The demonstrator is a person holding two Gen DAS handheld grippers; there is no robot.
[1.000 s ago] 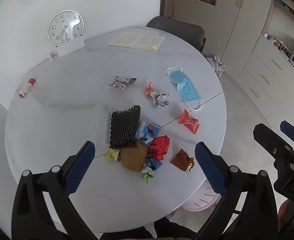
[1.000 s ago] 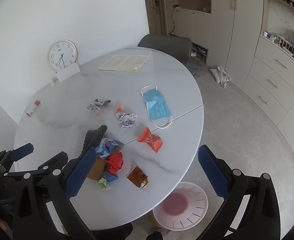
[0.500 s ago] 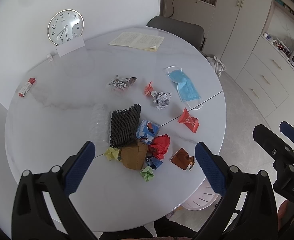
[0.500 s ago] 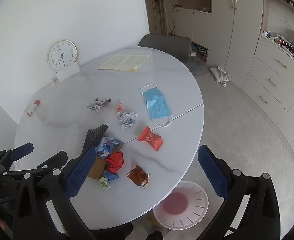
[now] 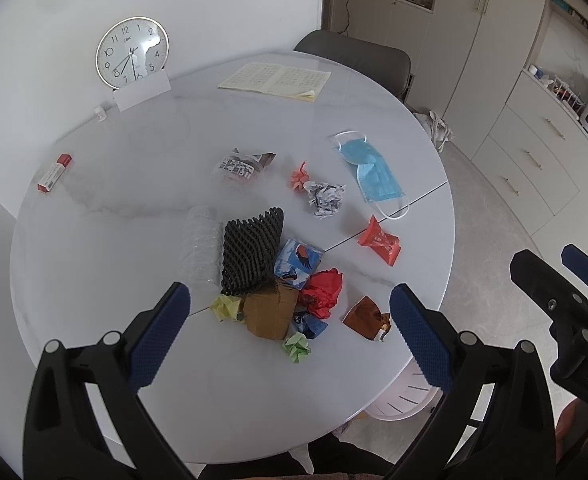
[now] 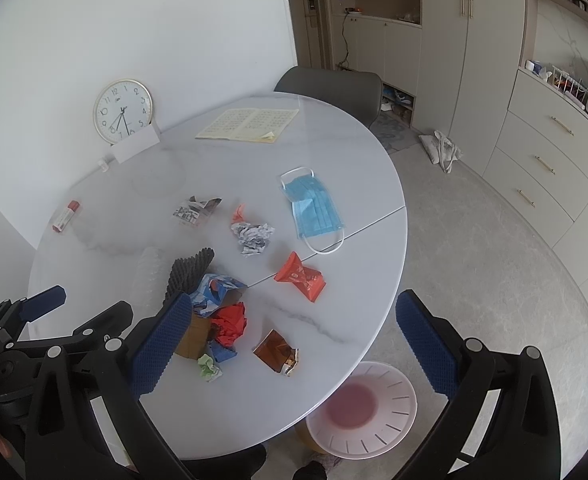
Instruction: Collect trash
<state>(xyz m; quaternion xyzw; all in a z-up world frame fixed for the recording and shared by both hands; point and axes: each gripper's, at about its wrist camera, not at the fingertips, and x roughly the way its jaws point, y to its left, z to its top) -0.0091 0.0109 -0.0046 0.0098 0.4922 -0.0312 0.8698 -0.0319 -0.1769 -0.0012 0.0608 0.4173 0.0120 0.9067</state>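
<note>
Trash lies scattered on a round white table (image 5: 114, 248): a black foam net (image 5: 254, 256), a brown cardboard piece (image 5: 272, 314), a red crumpled bag (image 5: 323, 290), a brown wrapper (image 5: 365, 318), a red snack packet (image 5: 379, 240), a blue face mask (image 5: 373, 172) and crumpled paper (image 5: 325, 198). My left gripper (image 5: 290, 336) hovers open above the near pile, holding nothing. My right gripper (image 6: 290, 340) is open too, high over the table's near right edge. A pink-lidded bin (image 6: 361, 404) stands on the floor below that edge.
A clock (image 5: 132, 52), a white card, an open notebook (image 5: 276, 80) and a red-capped tube (image 5: 54, 172) sit toward the back of the table. A grey chair (image 6: 333, 84) stands behind it. Cabinets line the right wall, and a bag lies on the floor (image 6: 441, 148).
Both views drift very slightly; the trash sits a little lower in the right wrist view. Nothing on the table has moved and both grippers stay open.
</note>
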